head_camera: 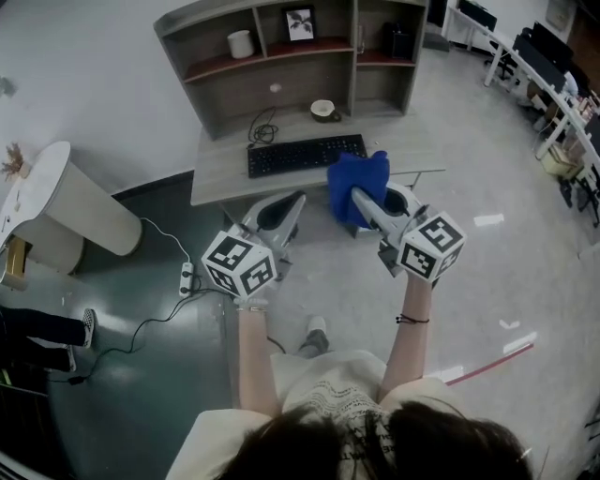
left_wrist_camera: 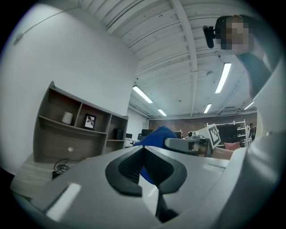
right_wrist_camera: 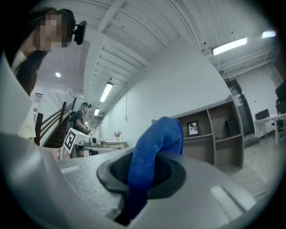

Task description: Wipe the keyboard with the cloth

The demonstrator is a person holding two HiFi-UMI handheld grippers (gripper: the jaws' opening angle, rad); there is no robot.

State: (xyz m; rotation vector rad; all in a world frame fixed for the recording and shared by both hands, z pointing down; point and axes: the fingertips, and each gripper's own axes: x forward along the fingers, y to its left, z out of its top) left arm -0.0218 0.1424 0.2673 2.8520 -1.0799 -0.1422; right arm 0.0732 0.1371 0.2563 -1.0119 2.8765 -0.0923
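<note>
A black keyboard [head_camera: 306, 154] lies on the grey desk [head_camera: 217, 176] under the shelf unit. My right gripper [head_camera: 361, 200] is shut on a blue cloth [head_camera: 356, 185], which hangs in the air just before the desk's front edge, to the right of the keyboard. The right gripper view shows the blue cloth [right_wrist_camera: 152, 154] pinched between the jaws and sticking up past them. My left gripper [head_camera: 291, 205] is held lower, in front of the desk, its jaws closed together with nothing between them. In the left gripper view the cloth [left_wrist_camera: 154, 137] shows beyond the jaws.
A cup [head_camera: 323, 110] and a coiled cable [head_camera: 263, 127] sit behind the keyboard. The shelf unit [head_camera: 291, 52] holds a white pot [head_camera: 241, 43] and a picture frame [head_camera: 300, 23]. A power strip [head_camera: 187, 277] with cords lies on the floor. A white round table [head_camera: 37, 178] stands at left.
</note>
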